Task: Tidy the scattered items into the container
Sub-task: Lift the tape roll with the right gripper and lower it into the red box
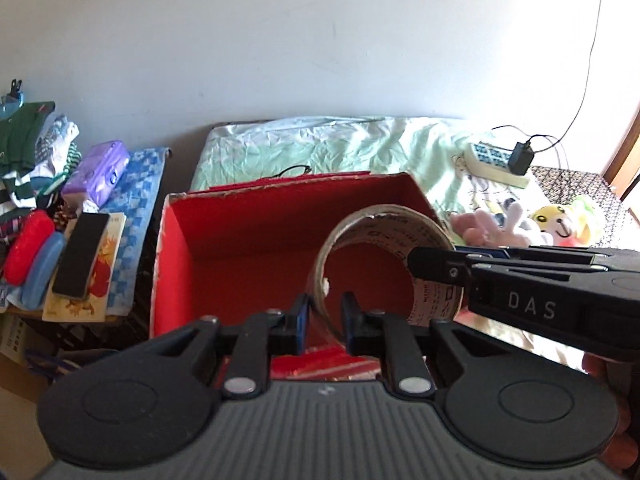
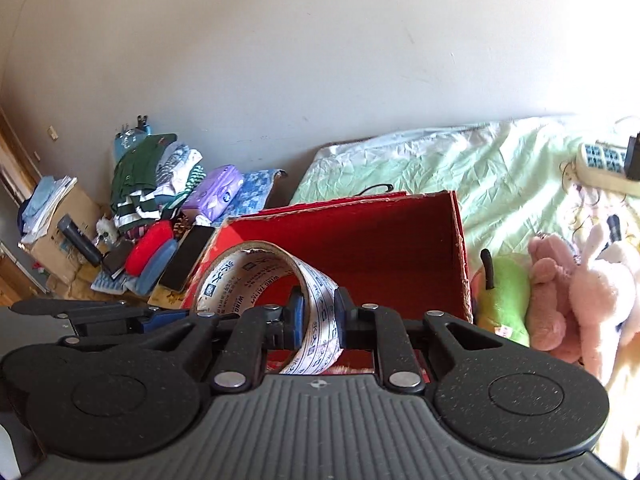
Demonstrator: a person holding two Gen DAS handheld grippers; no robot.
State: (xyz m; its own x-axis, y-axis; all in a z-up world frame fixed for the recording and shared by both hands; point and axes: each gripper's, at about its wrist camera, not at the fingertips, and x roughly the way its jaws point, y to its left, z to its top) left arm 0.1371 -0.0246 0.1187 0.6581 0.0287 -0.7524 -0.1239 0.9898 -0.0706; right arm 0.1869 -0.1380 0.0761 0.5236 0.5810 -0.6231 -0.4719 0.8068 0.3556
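I have one tape roll [image 1: 384, 264] pinched between two sets of tongs above the open red box [image 1: 256, 248], which sits on the bed [image 1: 360, 140]. My left tongs [image 1: 323, 316] are clamped on the roll's near wall at six o'clock of the ring, one pad outside and one inside the core. My right tongs [image 2: 316, 318] are clamped the same way on the band seen from their own camera; in the left view they reach in from three o'clock. My guess is that the double hold steadies the ring upright over the box's mouth, so a release would drop it inside, not onto the sheet.

The box looks empty in both views, one container with its lid edge behind it. At nine o'clock lies the clutter: one purple tissue pack [image 1: 98, 172], one red case [image 1: 28, 248], one blue case [image 1: 42, 276], one dark phone [image 1: 82, 258] on a picture book. At three o'clock I count at least three soft toys [image 2: 560, 300], though they overlap, plus one power strip [image 1: 494, 160] with one adapter.
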